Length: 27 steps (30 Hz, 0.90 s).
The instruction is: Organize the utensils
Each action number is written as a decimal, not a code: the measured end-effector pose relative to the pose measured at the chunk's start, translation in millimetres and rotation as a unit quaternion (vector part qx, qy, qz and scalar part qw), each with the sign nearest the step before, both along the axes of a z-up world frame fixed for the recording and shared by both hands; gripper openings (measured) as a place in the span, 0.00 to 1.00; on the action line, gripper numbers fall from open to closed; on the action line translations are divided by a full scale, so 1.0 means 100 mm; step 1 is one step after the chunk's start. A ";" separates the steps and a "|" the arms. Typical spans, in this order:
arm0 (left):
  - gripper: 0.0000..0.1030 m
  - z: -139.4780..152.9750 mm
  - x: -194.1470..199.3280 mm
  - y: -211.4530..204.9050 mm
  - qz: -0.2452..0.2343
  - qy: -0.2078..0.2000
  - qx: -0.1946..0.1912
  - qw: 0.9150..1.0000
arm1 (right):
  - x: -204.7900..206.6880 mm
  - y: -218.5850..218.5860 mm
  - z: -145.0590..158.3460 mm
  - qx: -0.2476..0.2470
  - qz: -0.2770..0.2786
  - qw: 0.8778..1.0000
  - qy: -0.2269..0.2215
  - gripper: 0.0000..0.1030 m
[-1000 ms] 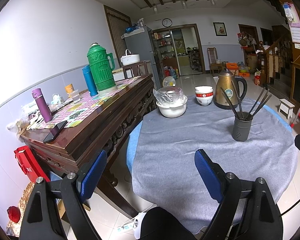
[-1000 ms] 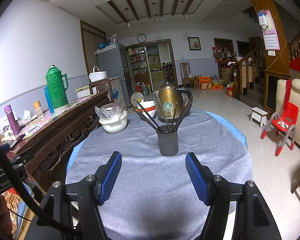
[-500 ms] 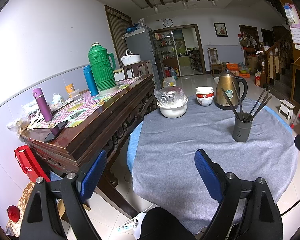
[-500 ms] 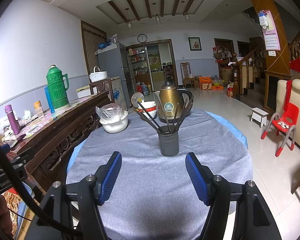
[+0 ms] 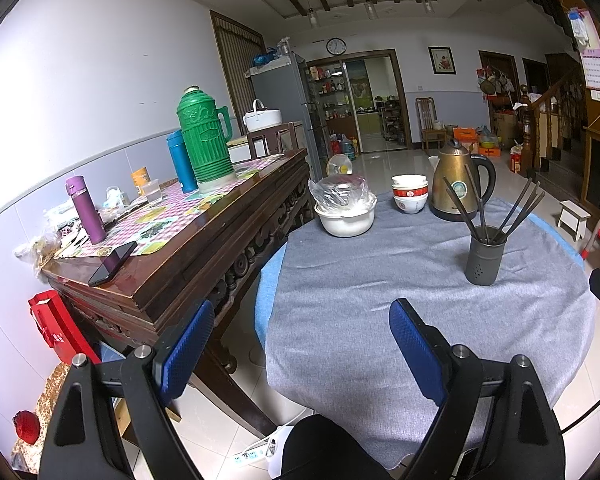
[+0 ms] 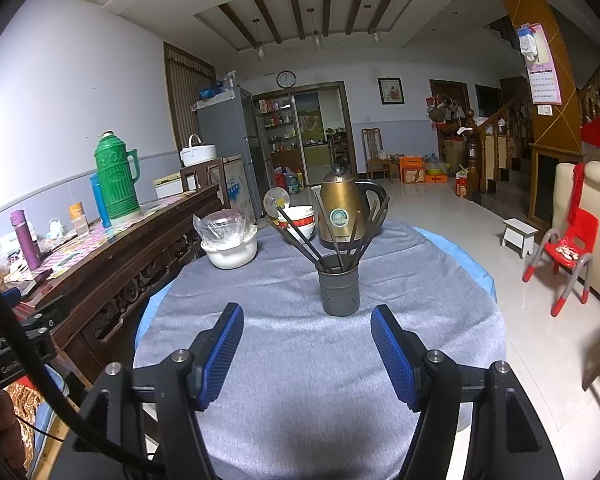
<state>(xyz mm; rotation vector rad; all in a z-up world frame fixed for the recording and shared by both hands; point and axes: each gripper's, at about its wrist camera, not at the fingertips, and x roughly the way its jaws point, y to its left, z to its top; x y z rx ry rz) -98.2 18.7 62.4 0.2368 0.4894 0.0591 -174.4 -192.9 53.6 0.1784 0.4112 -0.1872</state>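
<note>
A dark grey utensil holder (image 6: 339, 295) stands on the round table's grey cloth (image 6: 308, 360), with several dark chopsticks (image 6: 304, 240) fanned out of it. It also shows in the left wrist view (image 5: 484, 261) at the right, chopsticks (image 5: 520, 208) sticking up. My right gripper (image 6: 307, 350) is open and empty, just short of the holder and centred on it. My left gripper (image 5: 302, 346) is open and empty at the table's near left edge, far from the holder.
Behind the holder stand a gold kettle (image 6: 342, 216), stacked red-and-white bowls (image 6: 298, 224) and a white plastic-covered pot (image 6: 230, 244). A carved wooden sideboard (image 5: 204, 240) with a green thermos (image 5: 206, 144) flanks the table's left. A red child's chair (image 6: 568, 256) stands right.
</note>
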 end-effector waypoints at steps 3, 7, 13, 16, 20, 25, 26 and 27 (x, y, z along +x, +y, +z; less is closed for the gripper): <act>0.87 0.00 0.00 0.00 0.001 0.000 0.000 1.000 | 0.00 0.00 0.01 0.000 0.000 1.000 0.001 0.68; 0.87 0.00 0.00 0.00 0.001 0.000 0.000 1.000 | 0.00 0.01 0.01 -0.001 0.000 1.000 0.000 0.68; 0.87 0.00 0.00 0.00 0.001 0.001 -0.001 1.000 | 0.00 0.05 0.04 -0.003 0.000 1.000 0.000 0.68; 0.87 0.00 0.00 0.01 0.001 0.001 -0.001 1.000 | 0.00 0.04 0.04 -0.002 0.000 1.000 0.000 0.68; 0.87 0.00 -0.01 0.00 0.001 0.001 -0.001 1.000 | 0.01 0.05 0.04 -0.003 0.000 1.000 0.000 0.68; 0.87 -0.01 -0.02 0.01 0.002 0.003 -0.002 1.000 | 0.00 0.04 0.04 -0.003 0.000 1.000 0.001 0.68; 0.87 -0.01 -0.02 0.01 0.002 0.003 -0.002 1.000 | 0.00 0.05 0.03 -0.003 0.000 1.000 0.001 0.68; 0.87 -0.01 -0.02 0.01 0.002 0.002 -0.002 1.000 | 0.00 0.05 0.03 -0.004 0.000 1.000 0.001 0.68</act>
